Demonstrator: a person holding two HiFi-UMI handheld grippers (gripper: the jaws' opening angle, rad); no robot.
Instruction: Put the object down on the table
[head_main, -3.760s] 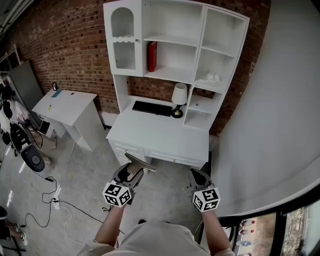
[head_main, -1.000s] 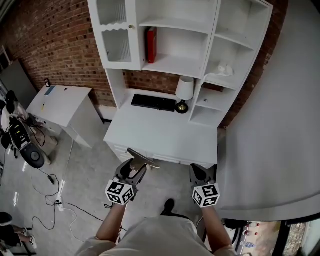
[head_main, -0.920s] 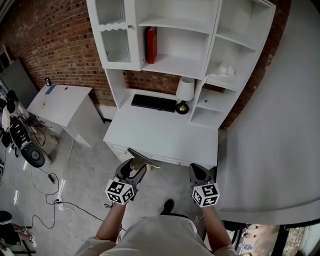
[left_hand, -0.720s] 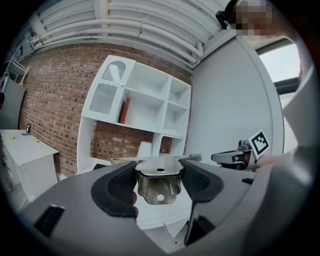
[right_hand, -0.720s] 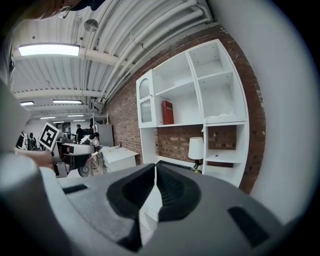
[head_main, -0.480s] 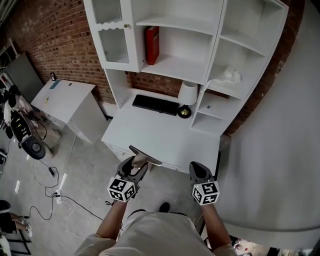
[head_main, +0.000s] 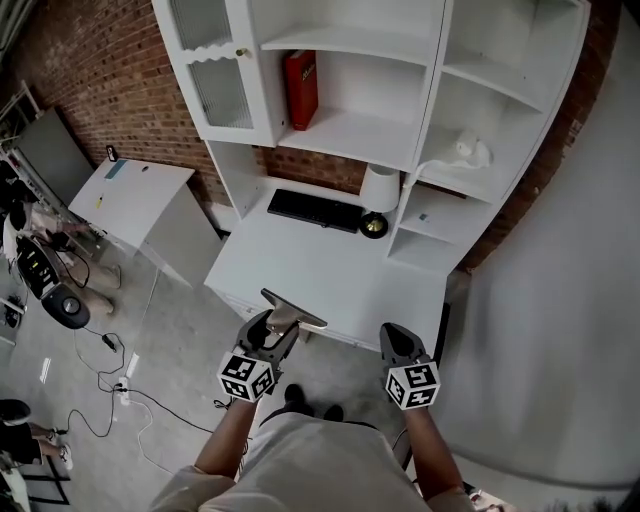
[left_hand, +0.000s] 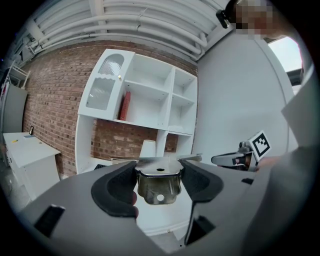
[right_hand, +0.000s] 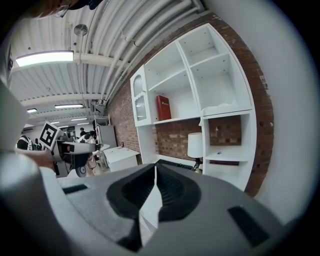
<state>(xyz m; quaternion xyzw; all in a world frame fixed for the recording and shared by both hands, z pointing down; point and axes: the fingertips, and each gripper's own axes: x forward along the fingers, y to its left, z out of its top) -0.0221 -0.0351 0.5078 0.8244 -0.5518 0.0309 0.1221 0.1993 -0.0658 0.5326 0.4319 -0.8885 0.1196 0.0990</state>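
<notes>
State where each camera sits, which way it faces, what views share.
Head view: on the person's head, steeply down at the white desk; forearms, left gripper, right gripper show.
Left gripper view: on the left gripper, along jaws clamping a metal bracket, towards the desk.
Right gripper view: on the right gripper, along its shut jaws, deskward.
All three share the red book.

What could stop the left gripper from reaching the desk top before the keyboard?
Probably nothing, so yes: the left gripper, holding a metal bracket, is near the desk top, whose front part looks bare.
</notes>
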